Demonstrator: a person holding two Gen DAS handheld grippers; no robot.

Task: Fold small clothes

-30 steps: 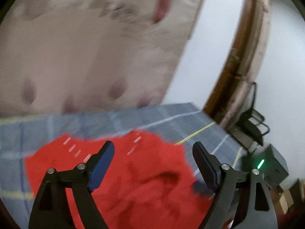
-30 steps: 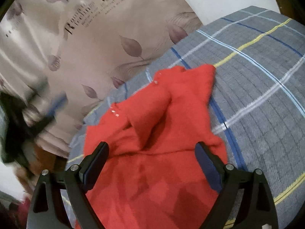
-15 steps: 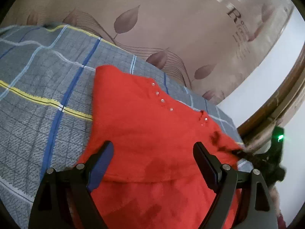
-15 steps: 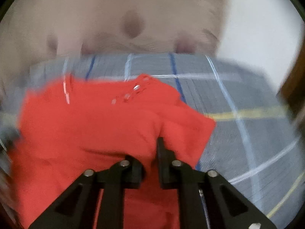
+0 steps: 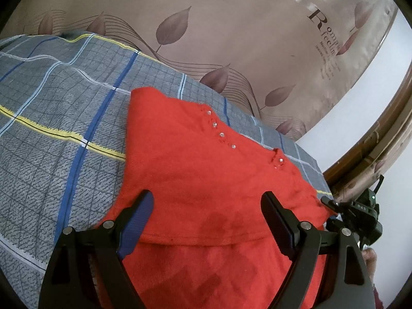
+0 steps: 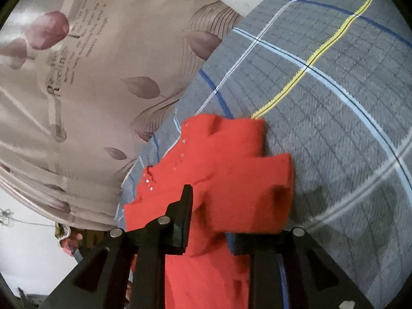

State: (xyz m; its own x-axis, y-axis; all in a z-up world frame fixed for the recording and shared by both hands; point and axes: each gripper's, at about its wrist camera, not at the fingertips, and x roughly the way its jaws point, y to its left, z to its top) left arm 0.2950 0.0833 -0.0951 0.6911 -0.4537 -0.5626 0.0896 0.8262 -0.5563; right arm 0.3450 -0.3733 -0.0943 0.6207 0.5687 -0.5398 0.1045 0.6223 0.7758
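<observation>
A small red knitted garment (image 5: 200,170) with a row of clear buttons lies on the grey plaid bed cover (image 5: 56,134). My left gripper (image 5: 207,213) is open and empty, just above the garment's folded lower part. In the right wrist view the right gripper (image 6: 209,219) has its jaws partly apart with a lifted fold of the red garment (image 6: 242,177) between them. The right finger is mostly hidden by the cloth. The right gripper also shows in the left wrist view (image 5: 358,211) at the garment's right edge.
A beige headboard with a leaf print (image 5: 231,38) rises behind the bed. A wooden frame (image 5: 381,149) and white wall stand at the right. The plaid cover (image 6: 334,103) stretches out to the right of the garment.
The right gripper's jaws have opened somewhat around the fold and the sleeve part has been lifted and carried over the garment. The left gripper has stayed open and has barely moved.
</observation>
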